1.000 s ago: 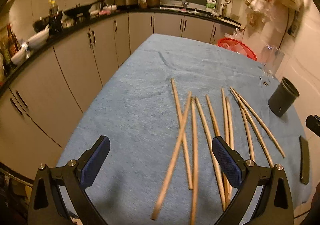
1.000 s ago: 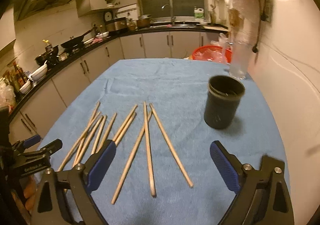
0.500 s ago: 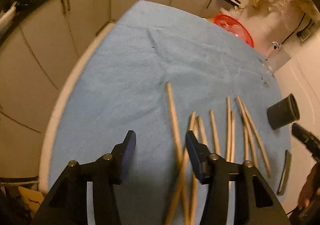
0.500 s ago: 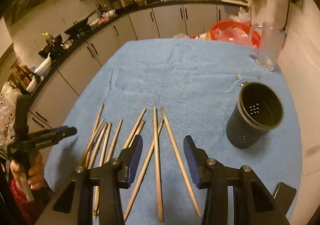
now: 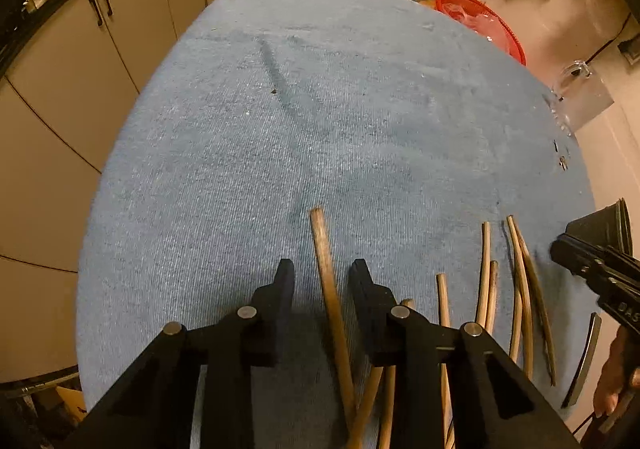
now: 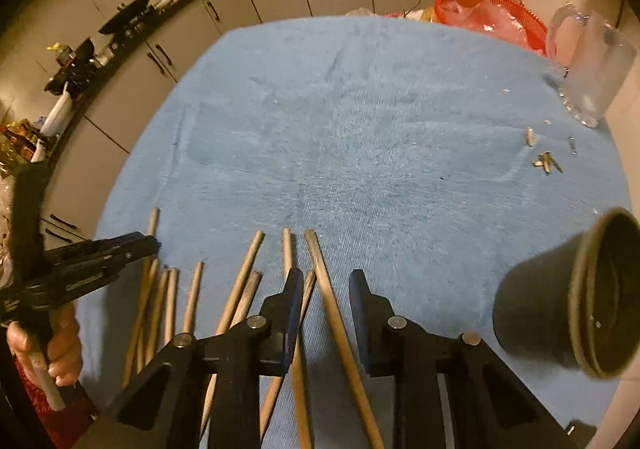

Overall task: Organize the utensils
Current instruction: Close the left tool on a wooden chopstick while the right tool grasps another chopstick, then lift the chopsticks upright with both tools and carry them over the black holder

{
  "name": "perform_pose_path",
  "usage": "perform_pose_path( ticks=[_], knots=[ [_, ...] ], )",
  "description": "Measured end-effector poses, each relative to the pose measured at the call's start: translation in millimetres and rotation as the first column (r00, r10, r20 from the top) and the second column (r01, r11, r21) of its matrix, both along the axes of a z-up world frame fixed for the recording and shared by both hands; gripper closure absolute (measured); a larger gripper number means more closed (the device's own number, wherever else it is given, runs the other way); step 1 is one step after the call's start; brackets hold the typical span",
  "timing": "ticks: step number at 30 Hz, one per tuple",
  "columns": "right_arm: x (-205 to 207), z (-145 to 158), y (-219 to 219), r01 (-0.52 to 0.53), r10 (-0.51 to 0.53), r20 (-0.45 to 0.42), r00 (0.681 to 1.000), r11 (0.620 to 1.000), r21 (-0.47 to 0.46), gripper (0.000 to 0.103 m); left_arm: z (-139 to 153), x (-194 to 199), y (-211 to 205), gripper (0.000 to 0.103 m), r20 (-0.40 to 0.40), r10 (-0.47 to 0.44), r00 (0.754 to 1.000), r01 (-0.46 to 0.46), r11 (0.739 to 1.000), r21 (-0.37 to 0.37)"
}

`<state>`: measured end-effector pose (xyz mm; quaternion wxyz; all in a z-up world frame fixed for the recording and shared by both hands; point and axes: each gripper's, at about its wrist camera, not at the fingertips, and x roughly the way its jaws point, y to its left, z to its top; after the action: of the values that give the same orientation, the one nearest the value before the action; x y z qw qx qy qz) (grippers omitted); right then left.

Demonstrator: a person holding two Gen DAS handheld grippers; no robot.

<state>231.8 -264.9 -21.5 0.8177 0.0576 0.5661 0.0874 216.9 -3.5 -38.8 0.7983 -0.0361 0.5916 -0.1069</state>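
Note:
Several wooden chopsticks lie side by side on the blue cloth. My left gripper points steeply down over the leftmost chopstick. Its jaws are closing with that stick between them, and a gap shows on both sides. My right gripper straddles the rightmost chopstick the same way, jaws closing, pads not touching it. The other sticks lie to its left. A black cup stands at the right, also visible as the black cup in the left wrist view.
A red basket sits past the table's far right edge, with a clear glass mug next to it. Small bits of debris lie near the mug. A dark flat strip rests at the right edge. Cabinets run along the left.
Both grippers have tipped downward and come in low over the chopsticks. Their jaws have narrowed from wide apart to a slim gap, each around one stick.

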Motion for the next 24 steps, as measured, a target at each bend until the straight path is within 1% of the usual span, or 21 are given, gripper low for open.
perform_pose_path(
  ticks=[2,3,5,10,13,14,15,16,17,18,21,23,24],
  knots=[
    [5.2,-5.3,2.4,-0.004,0.004,-0.013,1.000,1.000,-0.002,0.077,-2.9,8.2,-7.7,0.075,0.000,-0.008,1.000,0.008,1.000,0.030],
    [8.2,-7.4,4.6,-0.013,0.013,-0.019,1.000,1.000,-0.012,0.077,-3.0,8.6,-11.1,0.082,0.005,-0.009,1.000,0.009,0.998,0.061],
    [12.1,-11.3,7.3,-0.018,0.017,-0.032,0.999,1.000,-0.025,0.077,-5.6,11.3,-13.1,0.090,0.012,-0.013,1.000,0.011,0.993,0.114],
    [21.2,-19.6,15.5,-0.043,0.039,-0.058,0.998,0.997,-0.058,0.077,-6.3,18.1,-24.7,0.091,0.020,-0.023,1.000,0.020,0.989,0.145],
    [28.8,-25.0,21.0,-0.060,0.054,-0.075,0.996,0.995,-0.079,0.077,-8.9,19.9,-32.6,0.091,0.026,-0.050,0.998,0.045,0.985,0.165],
    [30.5,-27.6,23.4,-0.067,0.060,-0.080,0.995,0.994,-0.088,0.076,-8.4,20.7,-35.9,0.091,0.029,-0.049,0.998,0.044,0.985,0.164],
    [31.4,-27.4,28.1,-0.075,0.068,-0.068,0.995,0.991,-0.107,0.077,-8.7,23.1,-36.7,0.091,0.033,-0.044,0.999,0.038,0.986,0.160],
    [30.9,-27.1,31.7,-0.086,0.078,-0.064,0.995,0.988,-0.129,0.079,-8.2,24.6,-38.1,0.091,0.036,-0.045,0.998,0.039,0.986,0.163],
    [30.6,-27.1,34.3,-0.087,0.079,-0.061,0.995,0.986,-0.142,0.084,-8.0,26.9,-41.3,0.092,0.036,-0.053,0.998,0.046,0.984,0.174],
    [30.3,-26.9,34.9,-0.082,0.074,-0.058,0.996,0.985,-0.152,0.093,-6.7,27.0,-41.1,0.093,0.038,-0.055,0.998,0.047,0.984,0.174],
    [26.5,-21.9,33.9,-0.067,0.062,-0.036,0.997,0.988,-0.137,0.095,-2.1,30.1,-38.2,0.094,0.056,-0.044,0.997,0.039,0.994,0.099],
    [21.0,-14.7,24.6,-0.038,0.037,-0.009,0.999,0.993,-0.110,0.095,3.4,28.0,-35.0,0.094,0.082,-0.039,0.996,0.033,0.997,0.074],
    [15.5,-6.6,22.3,-0.031,0.034,0.023,0.999,0.994,-0.101,0.095,8.4,24.5,-32.6,0.094,0.098,-0.038,0.994,0.032,0.998,0.063]
  ],
)
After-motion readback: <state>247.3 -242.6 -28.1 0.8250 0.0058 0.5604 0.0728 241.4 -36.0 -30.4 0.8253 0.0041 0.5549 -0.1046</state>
